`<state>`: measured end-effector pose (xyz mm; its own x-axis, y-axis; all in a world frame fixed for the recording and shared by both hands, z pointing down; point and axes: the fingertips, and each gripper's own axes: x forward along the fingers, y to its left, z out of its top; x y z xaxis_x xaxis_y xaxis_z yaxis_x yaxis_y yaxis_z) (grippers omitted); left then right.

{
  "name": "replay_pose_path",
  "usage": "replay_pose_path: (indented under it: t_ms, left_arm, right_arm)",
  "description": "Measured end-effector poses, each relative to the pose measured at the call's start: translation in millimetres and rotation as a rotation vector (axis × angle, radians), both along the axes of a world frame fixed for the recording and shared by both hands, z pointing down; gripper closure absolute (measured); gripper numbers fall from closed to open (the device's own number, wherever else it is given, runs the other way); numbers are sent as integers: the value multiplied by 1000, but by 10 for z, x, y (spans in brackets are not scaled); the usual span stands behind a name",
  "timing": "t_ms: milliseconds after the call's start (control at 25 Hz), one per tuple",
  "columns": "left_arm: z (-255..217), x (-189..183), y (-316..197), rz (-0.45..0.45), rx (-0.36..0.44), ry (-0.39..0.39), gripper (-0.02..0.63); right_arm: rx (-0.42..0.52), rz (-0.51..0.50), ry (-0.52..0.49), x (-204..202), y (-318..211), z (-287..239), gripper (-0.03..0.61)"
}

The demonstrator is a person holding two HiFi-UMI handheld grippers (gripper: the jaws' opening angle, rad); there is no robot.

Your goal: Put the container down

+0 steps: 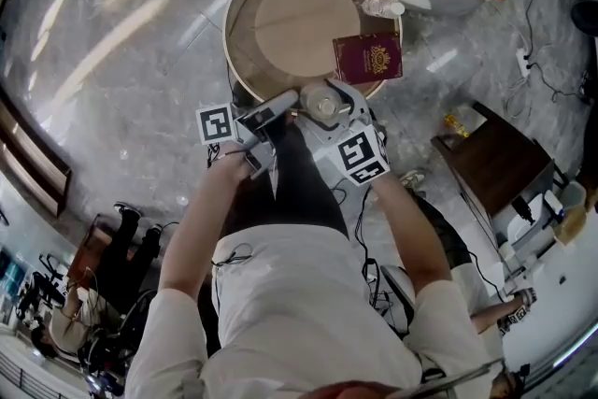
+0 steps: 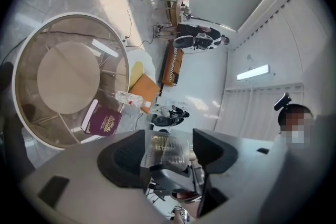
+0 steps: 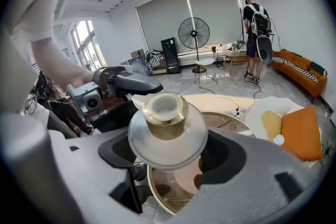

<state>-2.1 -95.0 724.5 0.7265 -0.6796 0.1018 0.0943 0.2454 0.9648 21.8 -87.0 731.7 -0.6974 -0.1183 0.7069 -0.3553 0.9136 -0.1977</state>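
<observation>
Container (image 3: 167, 128) is clamped in the right gripper (image 3: 170, 157), with the jaws wide around its body and the gold neck up. The left gripper (image 2: 168, 157) looks clenched on the clear body from the left. It hangs over the round table's (image 1: 271, 70) near edge, so the set-down is straight down, left of the maroon booklet (image 1: 367, 58).

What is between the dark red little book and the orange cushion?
A clear plastic bottle, lying on its side between the booklet and the orange cushion. The left gripper view shows it plainly.
</observation>
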Motion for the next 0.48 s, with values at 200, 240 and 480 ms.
replay_pose_path:
  t_ms: [200, 240, 480]
  left_arm:
    - [298, -77, 14, 17, 2, -22, 341]
    - [369, -86, 17, 25, 1, -27, 341]
    - [753, -160, 25, 67, 8, -51, 341]
  right_arm:
    - [0, 4, 19, -61, -4, 465, 242]
    - [-5, 9, 20, -74, -11, 562, 242]
    - [-18, 37, 17, -197, -28, 1126, 242]
